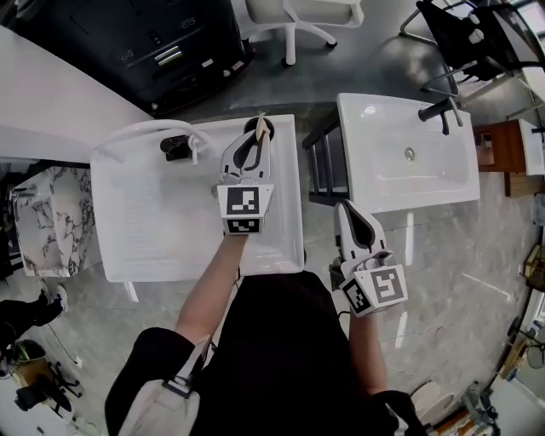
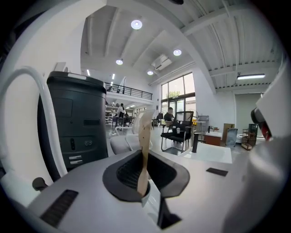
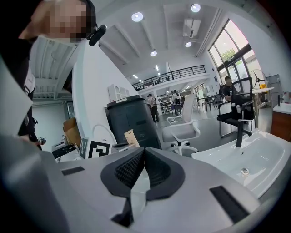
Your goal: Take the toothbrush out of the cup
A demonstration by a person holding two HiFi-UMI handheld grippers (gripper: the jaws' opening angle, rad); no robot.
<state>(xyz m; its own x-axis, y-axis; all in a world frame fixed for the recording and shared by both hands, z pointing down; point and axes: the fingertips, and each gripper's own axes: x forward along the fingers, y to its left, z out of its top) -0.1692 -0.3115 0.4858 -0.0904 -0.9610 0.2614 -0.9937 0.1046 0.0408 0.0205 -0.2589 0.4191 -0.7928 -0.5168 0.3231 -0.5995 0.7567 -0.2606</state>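
Observation:
My left gripper [image 1: 249, 152] hangs over the back right of a white washbasin [image 1: 162, 230], shut on a pale wooden toothbrush [image 1: 260, 124]. In the left gripper view the toothbrush [image 2: 144, 141] stands upright between the dark pads of the left gripper [image 2: 143, 175]. A dark cup [image 1: 266, 129] sits at the basin's back edge, just beyond the jaws. Whether the brush's lower end is still inside it is hidden. My right gripper [image 1: 355, 223] hovers off the basin's right side, shut, and the right gripper view shows the right gripper [image 3: 144, 157] with nothing between its pads.
A black tap [image 1: 176, 147] and a curved white hose [image 1: 145, 129] stand at the basin's back left. A second white basin [image 1: 409, 183] with a black tap [image 1: 440, 112] is to the right. A black cabinet [image 1: 128, 43] and an office chair [image 1: 298, 17] stand behind.

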